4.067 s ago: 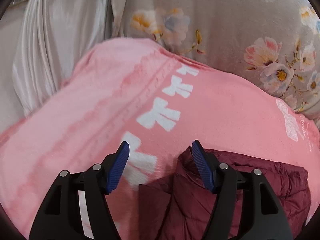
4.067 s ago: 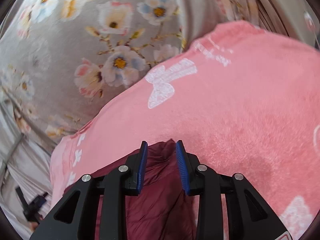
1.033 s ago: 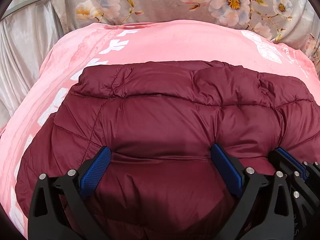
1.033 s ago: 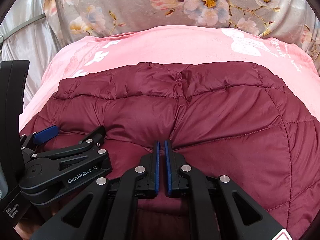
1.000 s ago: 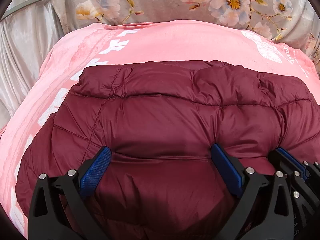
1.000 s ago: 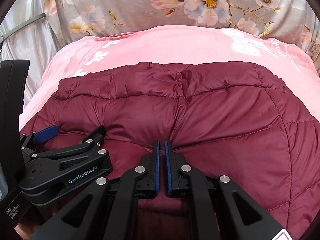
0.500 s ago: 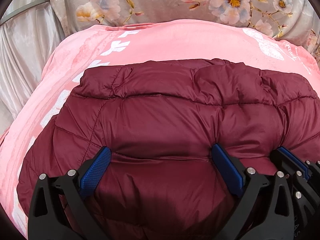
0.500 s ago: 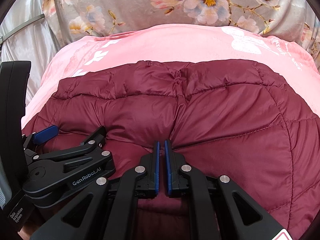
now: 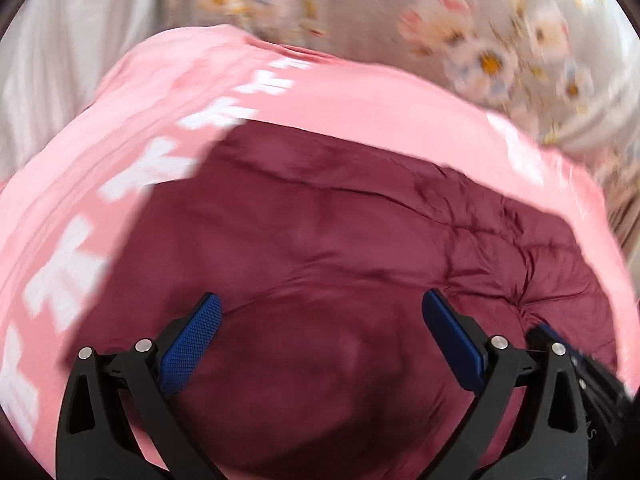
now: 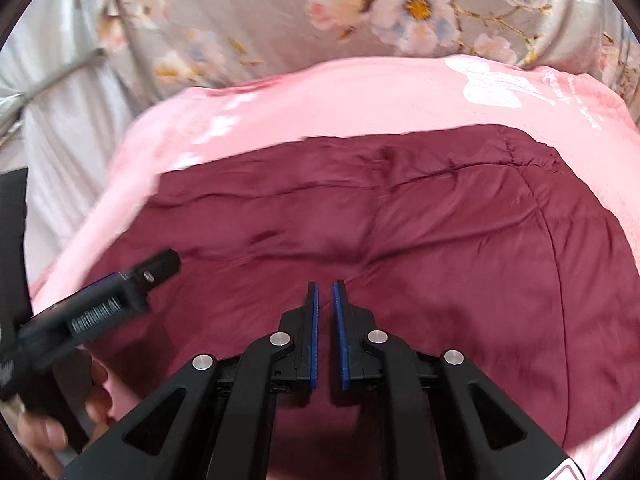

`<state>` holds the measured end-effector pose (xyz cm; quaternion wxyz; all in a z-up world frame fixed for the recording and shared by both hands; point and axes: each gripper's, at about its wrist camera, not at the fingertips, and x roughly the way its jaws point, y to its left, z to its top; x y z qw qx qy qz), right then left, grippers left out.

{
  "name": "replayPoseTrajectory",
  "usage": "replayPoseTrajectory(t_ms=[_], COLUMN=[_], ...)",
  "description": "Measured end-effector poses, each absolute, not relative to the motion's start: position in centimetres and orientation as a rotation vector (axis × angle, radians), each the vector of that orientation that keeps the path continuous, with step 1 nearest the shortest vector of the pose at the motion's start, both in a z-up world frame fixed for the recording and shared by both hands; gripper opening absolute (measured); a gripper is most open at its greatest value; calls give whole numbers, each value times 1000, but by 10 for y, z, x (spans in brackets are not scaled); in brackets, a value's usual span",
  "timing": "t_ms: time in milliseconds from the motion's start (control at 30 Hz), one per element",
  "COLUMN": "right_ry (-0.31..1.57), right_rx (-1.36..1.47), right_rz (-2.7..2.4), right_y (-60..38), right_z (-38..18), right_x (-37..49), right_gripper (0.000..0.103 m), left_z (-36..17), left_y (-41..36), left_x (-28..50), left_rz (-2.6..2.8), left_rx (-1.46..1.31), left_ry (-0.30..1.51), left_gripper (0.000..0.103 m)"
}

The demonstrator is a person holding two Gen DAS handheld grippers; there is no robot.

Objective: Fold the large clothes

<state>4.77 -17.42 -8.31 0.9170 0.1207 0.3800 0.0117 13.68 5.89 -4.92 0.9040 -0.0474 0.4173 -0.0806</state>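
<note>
Folded maroon jacket (image 10: 400, 240) laid on a pink blanket (image 10: 340, 96)

A flowered sheet (image 10: 280, 12) is seen beyond the blanket, on which the jacket is spread; above the jacket's near edge the left gripper (image 9: 320, 312) is held with its jaws wide apart, and the right gripper (image 10: 325, 300) is held nearly together, having just been eased open slightly, no cloth seen pinched between its pads

Maroon jacket (image 10: 440, 240) of quilted cloth with slight sheen, lying on fleecy matt pink blanket (image 10: 340, 104); floral sheet (image 10: 272, 12) smooth and satiny; right gripper (image 10: 324, 292) matt black plastic, ribbed blue pads, bright metal rivets.
</note>
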Motion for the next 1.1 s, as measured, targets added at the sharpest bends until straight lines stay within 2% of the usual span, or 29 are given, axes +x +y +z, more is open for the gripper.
replayPoseTrajectory(t_ms=[133,267,367,567,600,633,667,700,733,800,900,1100], right_ry=[776,788,800,812,814,815,817,818,818,814,813,848], right_rx=[224,162,153,171,178,184,191,200,207,232,299,308], right_rz=[99,106,98,101,104,107,110,114,117,115,123,122], right_y=[-147,-127,-125,-128,-129,-130,-131,-132,-133,-137,-147,-150], right_z=[-83,-95,-104,-113,-114,-115,-116,-116,-116,-112,-101,-111], right_x=[23,14,14,20,20,20,21,21,21,16,-1,-14], right_gripper=[11,12,12,11,11,11,11,11,11,11,11,11], left_z=[-43,-61,-82,-83,-82,-81,-79,-76,-70,-51,-23,19], left_y=[121,168,179,157,152,147,144,139,135,127,123,89], left_x=[121,116,122,128,128,129,130,130,128,122,114,97], left_rz=[-36,41,-21,-80,-104,-138,-167,-192,-199,-224,-261,-316], left_rx=[-174,-271,-373,-383,-395,-415,-435,-442,-427,-381,-353,-256], left_ry=[865,924,994,974,974,980,986,988,980,932,874,793], left_gripper=[98,98,98,98,94,80,72,53,41,26,20,17])
